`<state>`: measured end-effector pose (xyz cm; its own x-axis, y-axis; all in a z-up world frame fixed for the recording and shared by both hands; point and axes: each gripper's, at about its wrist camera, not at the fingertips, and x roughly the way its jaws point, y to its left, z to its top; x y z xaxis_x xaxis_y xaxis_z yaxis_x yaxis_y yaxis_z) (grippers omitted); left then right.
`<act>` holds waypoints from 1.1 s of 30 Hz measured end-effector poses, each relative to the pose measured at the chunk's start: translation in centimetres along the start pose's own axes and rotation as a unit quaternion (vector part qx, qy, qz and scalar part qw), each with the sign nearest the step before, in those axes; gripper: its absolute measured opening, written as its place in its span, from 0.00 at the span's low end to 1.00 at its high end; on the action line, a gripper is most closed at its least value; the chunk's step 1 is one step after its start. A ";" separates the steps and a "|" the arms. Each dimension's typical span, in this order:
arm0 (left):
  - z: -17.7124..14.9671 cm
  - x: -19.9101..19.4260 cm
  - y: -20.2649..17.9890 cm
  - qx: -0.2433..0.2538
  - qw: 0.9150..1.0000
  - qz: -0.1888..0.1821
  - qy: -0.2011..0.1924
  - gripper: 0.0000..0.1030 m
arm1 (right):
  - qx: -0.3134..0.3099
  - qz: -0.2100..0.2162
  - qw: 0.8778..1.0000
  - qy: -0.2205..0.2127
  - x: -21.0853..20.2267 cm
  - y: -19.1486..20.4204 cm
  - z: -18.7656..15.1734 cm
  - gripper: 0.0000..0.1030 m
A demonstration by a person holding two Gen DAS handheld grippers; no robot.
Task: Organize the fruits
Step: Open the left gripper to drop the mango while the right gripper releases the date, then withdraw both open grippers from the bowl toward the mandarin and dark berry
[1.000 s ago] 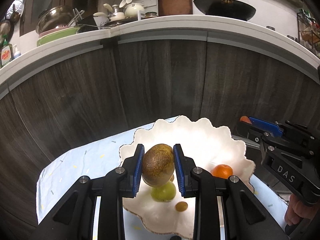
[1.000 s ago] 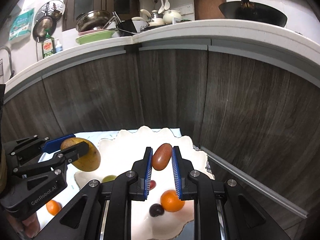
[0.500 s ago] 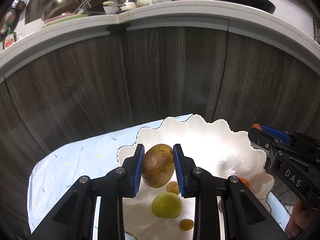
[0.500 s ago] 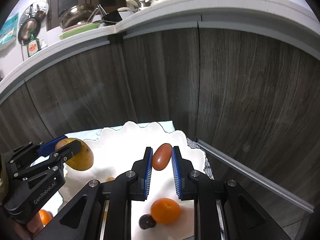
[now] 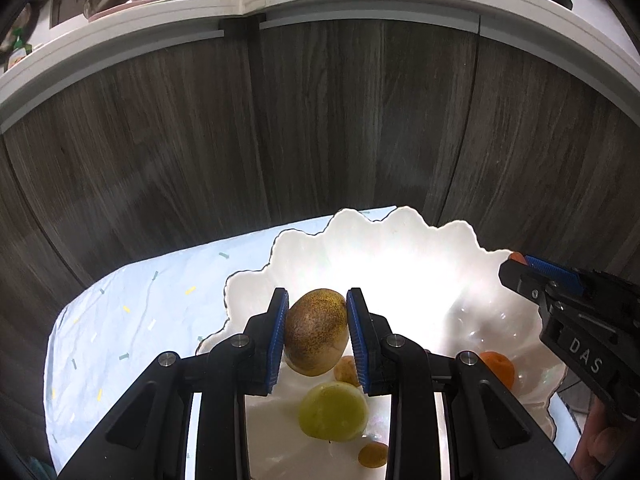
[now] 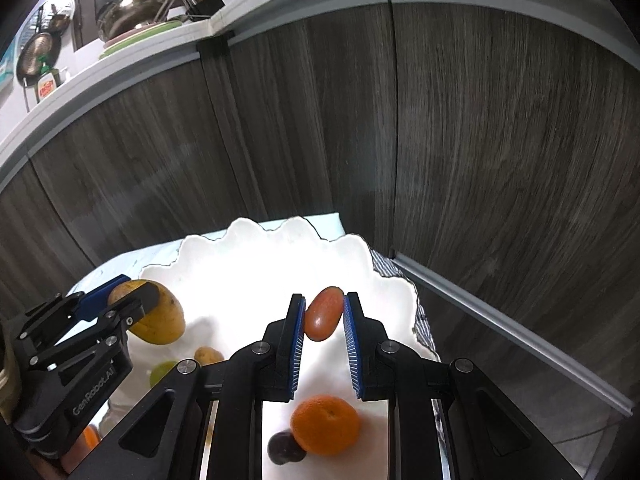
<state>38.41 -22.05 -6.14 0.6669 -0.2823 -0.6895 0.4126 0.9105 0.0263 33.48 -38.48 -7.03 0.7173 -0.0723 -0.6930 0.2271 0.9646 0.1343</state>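
Observation:
My left gripper (image 5: 316, 332) is shut on a speckled yellow-brown mango (image 5: 316, 332) and holds it above the left part of a white scalloped bowl (image 5: 360, 232). My right gripper (image 6: 322, 312) is shut on a small red oval fruit (image 6: 322, 314) above the bowl's right part (image 6: 256, 236). In the bowl lie a green round fruit (image 5: 334, 410), an orange (image 6: 325, 424), a dark plum (image 6: 284, 447) and small tan fruits (image 5: 347, 370). The left gripper with the mango (image 6: 154, 316) shows at the left of the right wrist view. The right gripper (image 5: 560, 296) shows at the right of the left wrist view.
The bowl stands on a pale blue speckled cloth (image 5: 132, 320) over a small table. Dark wood cabinet fronts (image 5: 320, 128) rise close behind it, under a white counter edge (image 5: 360, 0) with pots and dishes. A striped cloth (image 6: 420, 320) lies by the bowl's right rim.
Both grippers have moved forward and down over the bowl with their fruits still held. The bowl looks larger and the counter has slid upward in both views.

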 end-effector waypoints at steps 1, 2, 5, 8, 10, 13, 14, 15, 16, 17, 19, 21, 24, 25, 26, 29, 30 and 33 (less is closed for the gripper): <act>0.0 -0.2 0.0 0.001 1.000 0.000 -0.003 0.29 | 0.000 -0.001 1.000 0.001 0.0 0.0 0.0 0.21; 0.0 -0.3 0.0 0.001 1.000 0.000 -0.007 0.30 | -0.002 -0.001 1.000 0.003 0.1 0.0 0.0 0.21; 0.2 -0.8 0.0 0.003 1.000 0.001 -0.014 0.54 | -0.002 -0.004 1.000 0.006 0.1 0.0 0.0 0.39; 0.3 -1.1 0.2 0.004 1.000 0.004 -0.016 0.55 | 0.002 -0.014 1.000 -0.001 -0.3 -0.1 -0.1 0.59; 0.3 -1.3 0.5 -0.001 1.000 0.012 -0.015 0.58 | 0.003 -0.021 1.000 -0.006 -0.7 -0.1 -0.2 0.67; 0.3 -1.8 0.9 -0.007 1.000 0.018 -0.015 0.65 | 0.005 -0.022 1.000 -0.009 -1.2 -0.1 -0.3 0.74; 0.2 -1.9 0.9 -0.008 1.000 0.019 -0.015 0.67 | 0.005 -0.022 1.000 -0.009 -1.3 -0.1 -0.3 0.75; 0.1 -2.2 1.0 -0.009 1.000 0.021 -0.015 0.69 | 0.006 -0.022 1.000 -0.011 -1.5 -0.1 -0.3 0.76; 0.1 -2.5 1.1 -0.010 1.000 0.022 -0.015 0.71 | 0.006 -0.021 1.000 -0.012 -1.7 0.0 -0.3 0.77; 0.1 -2.7 1.1 -0.009 1.000 0.024 -0.016 0.72 | 0.006 -0.021 1.000 -0.013 -2.0 0.0 -0.3 0.77; 0.0 -3.2 1.3 -0.009 0.999 0.027 -0.018 0.76 | 0.006 -0.019 1.000 -0.015 -2.4 0.2 -0.4 0.77; -0.1 -4.0 1.5 -0.011 0.999 0.029 -0.020 0.77 | 0.005 -0.018 1.000 -0.018 -3.0 0.5 -0.4 0.77; -0.2 -5.0 1.7 -0.012 0.999 0.033 -0.023 0.80 | 0.003 -0.016 1.000 -0.023 -3.9 0.9 -0.4 0.77; -0.3 -5.5 1.9 -0.014 0.999 0.035 -0.025 0.81 | 0.003 -0.015 1.000 -0.024 -4.2 1.1 -0.4 0.77; -0.4 -6.0 2.0 -0.014 0.999 0.037 -0.027 0.82 | 0.003 -0.014 1.000 -0.026 -4.5 1.2 -0.5 0.77; -0.5 -7.1 2.5 -0.015 0.999 0.040 -0.031 0.82 | 0.002 -0.011 0.999 -0.030 -5.4 1.9 -0.6 0.77; -0.6 -7.6 2.6 -0.016 0.998 0.042 -0.032 0.82 | 0.001 -0.010 0.999 -0.032 -5.7 2.1 -0.6 0.77; -0.8 -8.9 3.1 -0.020 0.998 0.047 -0.036 0.82 | -0.001 -0.005 0.999 -0.037 -6.7 2.7 -0.6 0.77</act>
<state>33.29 -16.45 -0.51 0.7448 -0.2148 -0.6318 0.3226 0.9447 0.0592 28.85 -35.24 -2.48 0.7618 -0.1009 -0.6399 0.2336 0.9641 0.1262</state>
